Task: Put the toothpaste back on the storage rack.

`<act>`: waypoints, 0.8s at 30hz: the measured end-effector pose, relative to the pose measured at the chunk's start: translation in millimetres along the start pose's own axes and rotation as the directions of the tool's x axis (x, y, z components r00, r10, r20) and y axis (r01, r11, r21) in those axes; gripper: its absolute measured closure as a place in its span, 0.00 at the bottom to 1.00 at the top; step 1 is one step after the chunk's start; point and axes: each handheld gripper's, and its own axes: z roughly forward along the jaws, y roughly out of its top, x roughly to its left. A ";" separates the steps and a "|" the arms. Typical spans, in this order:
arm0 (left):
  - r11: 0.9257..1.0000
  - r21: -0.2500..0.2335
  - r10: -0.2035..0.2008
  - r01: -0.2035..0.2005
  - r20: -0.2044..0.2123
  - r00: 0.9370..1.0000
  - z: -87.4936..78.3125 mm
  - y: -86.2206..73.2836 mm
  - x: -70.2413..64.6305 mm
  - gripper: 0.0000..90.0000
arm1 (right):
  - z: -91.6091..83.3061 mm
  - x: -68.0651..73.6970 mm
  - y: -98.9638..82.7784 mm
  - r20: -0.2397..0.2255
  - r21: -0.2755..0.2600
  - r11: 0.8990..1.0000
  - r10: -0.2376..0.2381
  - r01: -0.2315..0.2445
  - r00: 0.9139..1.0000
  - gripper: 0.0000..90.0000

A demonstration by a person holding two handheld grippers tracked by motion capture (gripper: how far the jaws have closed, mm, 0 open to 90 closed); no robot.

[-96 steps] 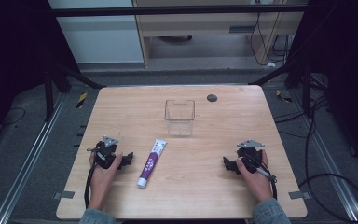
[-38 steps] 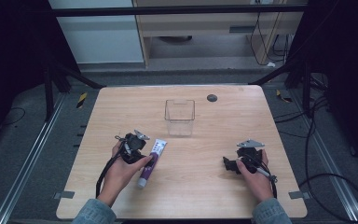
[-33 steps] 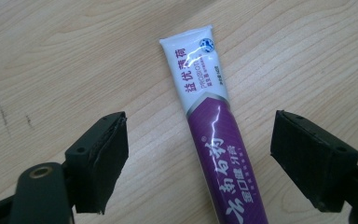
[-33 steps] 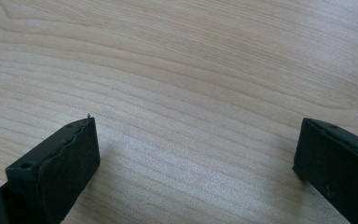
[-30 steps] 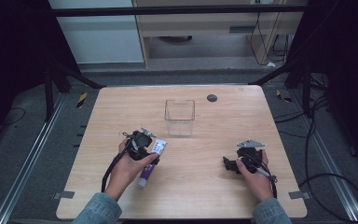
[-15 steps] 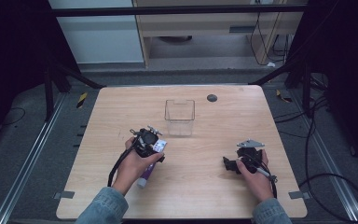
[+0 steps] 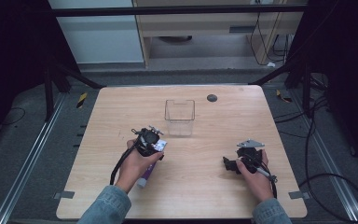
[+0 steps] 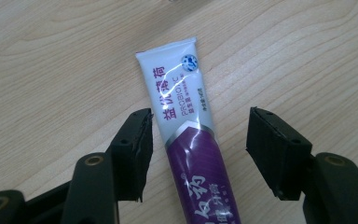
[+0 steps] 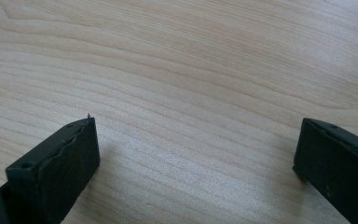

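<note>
ITEM: toothpaste tube (image 8: 189, 140), one piece, white at the crimped end and purple toward the cap.

LOCATION: lies flat on the wooden table (image 7: 214, 186), between the two jaws of the left gripper (image 8: 199, 149). Its flat crimped end points away, beyond the jaw tips; the purple body runs back under the gripper toward the hand. In the high view the tube (image 7: 145, 176) shows below the left gripper (image 7: 150, 139), cap end nearest the person.

JAWS, LEFT: partly spread and have just been closing, with the tube between them. One pad stands just beside the tube's edge, perhaps brushing it; the other stands clear with bare wood between. No squeeze on the tube yet.

JAWS, RIGHT: the right gripper (image 9: 196, 163) is spread wide over bare wood, nothing between. In the high view it (image 7: 242, 161) rests well apart from the tube.

HANDLING, judged: light; a soft laminate skin that dents under pressure; glossy, so likely slippery along its length. The crimped end is thin and floppy, poor for a hold. The filled body gives under the pads yet fills the grip.

WHERE TO HOLD, judged: across the width, at the white-to-purple join or slightly behind it, the pads centred so that both meet the edges together. Firm but moderate pressure; too hard may strain the cap.

NEARBY: clear open box (image 7: 179, 116), beyond the jaw tips.
</note>
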 end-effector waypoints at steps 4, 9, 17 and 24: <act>1.000 0.019 -0.023 0.023 -0.008 1.000 6.5 -3.0 4.6 0.45 | -0.1 0.1 0.0 0.000 0.001 1.000 0.001 -0.001 1.000 0.00; 0.998 0.030 -0.047 0.047 -0.006 0.999 12.5 -6.4 7.5 0.47 | -0.1 0.3 0.1 -0.001 0.001 1.000 0.005 -0.005 1.000 0.00; 0.997 0.046 -0.063 0.062 0.001 0.998 19.4 -8.0 7.6 0.49 | -0.2 0.3 0.1 -0.001 0.002 1.000 0.006 -0.006 1.000 0.00; 0.996 0.055 -0.068 0.068 0.002 0.998 24.4 -7.8 5.7 0.51 | -0.1 0.1 0.0 0.000 0.001 1.000 0.001 -0.001 1.000 0.00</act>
